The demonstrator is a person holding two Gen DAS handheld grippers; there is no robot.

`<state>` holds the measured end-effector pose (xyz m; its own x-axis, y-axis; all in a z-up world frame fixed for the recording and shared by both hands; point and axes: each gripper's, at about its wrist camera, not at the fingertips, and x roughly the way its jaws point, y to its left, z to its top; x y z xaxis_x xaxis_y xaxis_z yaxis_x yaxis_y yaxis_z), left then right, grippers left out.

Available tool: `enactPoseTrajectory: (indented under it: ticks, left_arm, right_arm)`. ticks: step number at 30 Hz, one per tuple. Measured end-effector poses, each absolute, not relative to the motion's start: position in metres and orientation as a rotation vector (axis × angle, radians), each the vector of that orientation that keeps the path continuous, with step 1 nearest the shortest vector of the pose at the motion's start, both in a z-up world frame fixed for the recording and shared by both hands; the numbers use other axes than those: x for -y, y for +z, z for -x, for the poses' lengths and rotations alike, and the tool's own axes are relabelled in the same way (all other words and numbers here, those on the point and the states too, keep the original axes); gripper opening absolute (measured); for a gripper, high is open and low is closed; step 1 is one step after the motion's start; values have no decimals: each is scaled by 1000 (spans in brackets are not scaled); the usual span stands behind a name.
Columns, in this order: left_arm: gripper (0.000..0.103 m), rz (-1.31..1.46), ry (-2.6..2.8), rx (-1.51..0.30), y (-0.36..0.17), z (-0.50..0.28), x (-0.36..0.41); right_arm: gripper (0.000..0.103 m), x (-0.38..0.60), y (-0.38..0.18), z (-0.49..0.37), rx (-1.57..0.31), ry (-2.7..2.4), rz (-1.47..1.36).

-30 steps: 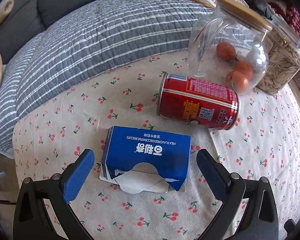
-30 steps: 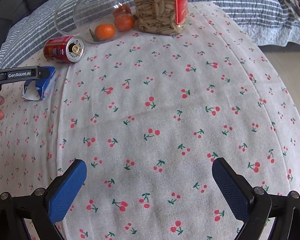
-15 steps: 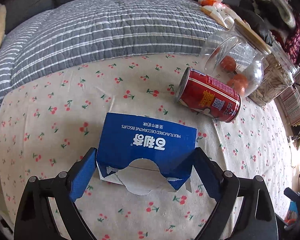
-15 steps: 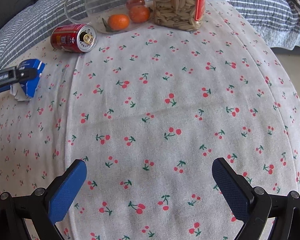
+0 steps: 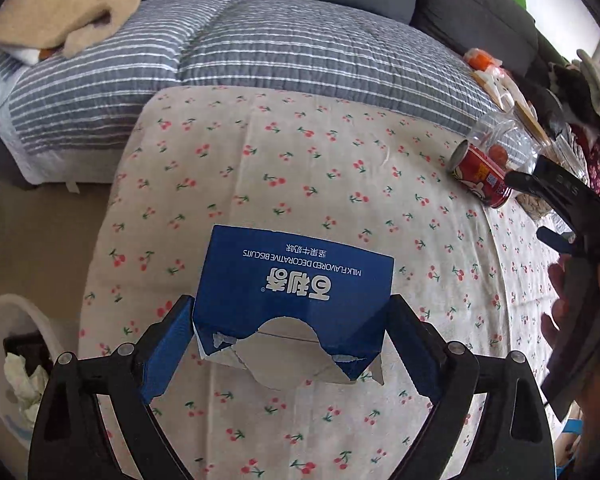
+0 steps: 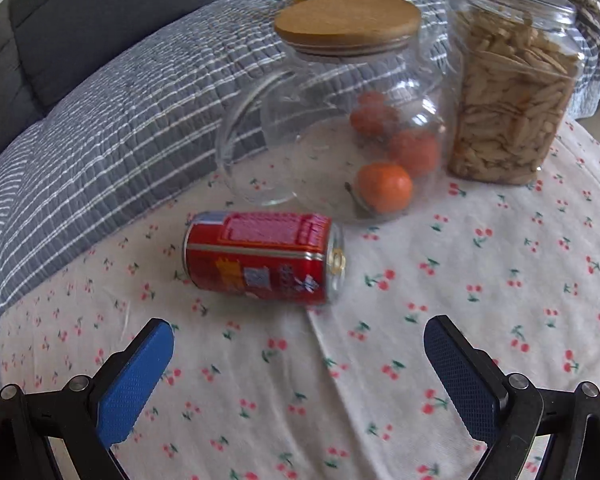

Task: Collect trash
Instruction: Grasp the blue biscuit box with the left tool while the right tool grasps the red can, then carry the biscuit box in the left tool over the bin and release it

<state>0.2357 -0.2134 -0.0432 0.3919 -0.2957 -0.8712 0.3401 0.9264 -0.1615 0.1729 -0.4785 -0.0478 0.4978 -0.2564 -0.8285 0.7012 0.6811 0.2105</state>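
A torn blue biscuit box (image 5: 296, 296) hangs above the cherry-print tablecloth (image 5: 300, 168), with my left gripper (image 5: 290, 332) shut on its two sides. A red drink can (image 6: 260, 258) lies on its side on the cloth, its top end to the right. My right gripper (image 6: 298, 344) is open just in front of the can, nothing between its fingers. In the left wrist view the red can (image 5: 480, 174) lies far right, with the right gripper's black body and a hand beside it.
A glass jar with a wooden lid (image 6: 340, 120) holds oranges right behind the can. A clear jar of seeds (image 6: 508, 92) stands to its right. A white bin (image 5: 10, 364) with crumpled paper sits on the floor at the left. A striped quilt (image 5: 260, 56) lies beyond the table.
My left gripper shut on the blue box and lifted it, swinging left so the bin shows. My right gripper moved forward and left, up close to the red can.
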Motion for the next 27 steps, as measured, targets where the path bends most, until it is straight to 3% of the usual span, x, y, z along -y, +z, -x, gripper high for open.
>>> enactPoseTrajectory:
  ticks: [16,19,27]
  left_arm:
    - [95,-56,-403,-1074,-36,-245,157]
    - [95,-62,-408,-1066,-34,-242,156]
    - [95,-55,-416,-1046,-24,-231,150]
  right_arm:
    - [102,487,-101,-242,-925,-891,-407]
    - [88,493,-102,-235,-937,-876,-413]
    - [87,489,-94,-184,-964,-783,-406]
